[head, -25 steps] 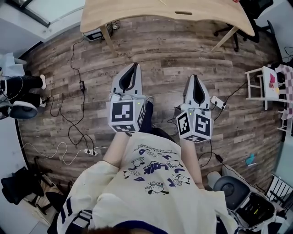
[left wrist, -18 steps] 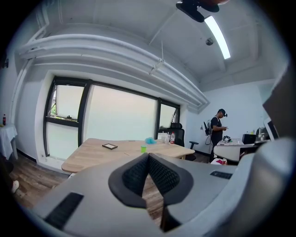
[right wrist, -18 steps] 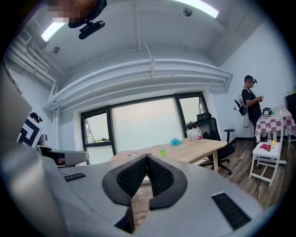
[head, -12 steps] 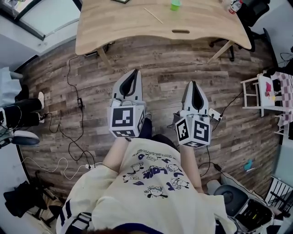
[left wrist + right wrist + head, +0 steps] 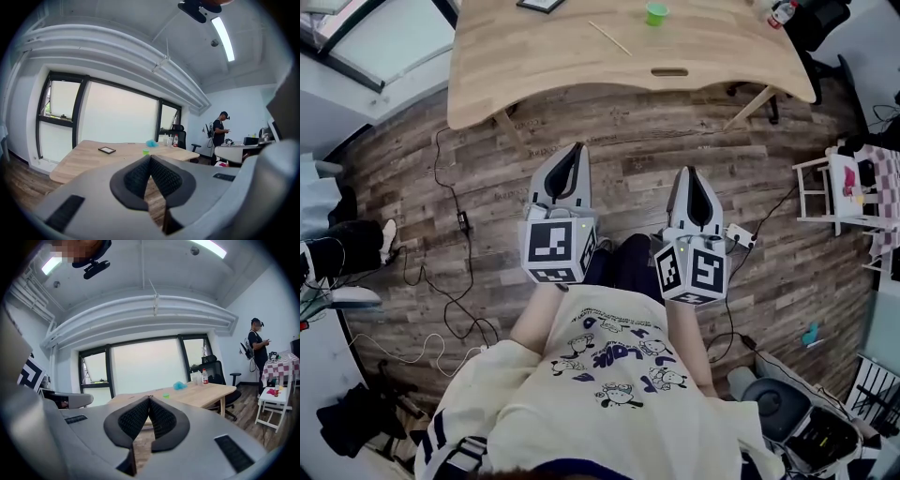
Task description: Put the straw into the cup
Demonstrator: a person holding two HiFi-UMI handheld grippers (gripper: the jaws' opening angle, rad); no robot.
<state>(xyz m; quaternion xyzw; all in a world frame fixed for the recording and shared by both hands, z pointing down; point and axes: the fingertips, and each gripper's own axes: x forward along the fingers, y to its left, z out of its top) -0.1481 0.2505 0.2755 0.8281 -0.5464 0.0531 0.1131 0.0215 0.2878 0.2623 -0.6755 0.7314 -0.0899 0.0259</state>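
Both tools held low in front of the person's torso, over the wood floor (image 5: 628,141), well short of the tabletop's (image 5: 534,66) near edge. Left tool (image 5: 573,150): pads pressed together at the tips, nothing between them, empty. Right tool (image 5: 694,174): same, tips meeting, empty. Both point fwd toward the tabletop, roughly parallel, a gap between them.

Straw (image 5: 609,38) lies flat on the tabletop, at a diagonal, about mid-width and nearer the far edge than the near one. Green cup (image 5: 655,13) stands upright just to its right, closer to the far edge; the two are apart, not touching. Nothing visible inside the cup from here.

Also on the tabletop: a dark flat framed item (image 5: 540,5) at the far edge, left of the straw, and a bottle (image 5: 175,139) w/ a light blue lump near the right end.

Cables (image 5: 455,178) trail over the floor at left. A person (image 5: 257,350) stands in the bkgd at right, near a small white side table (image 5: 839,178).
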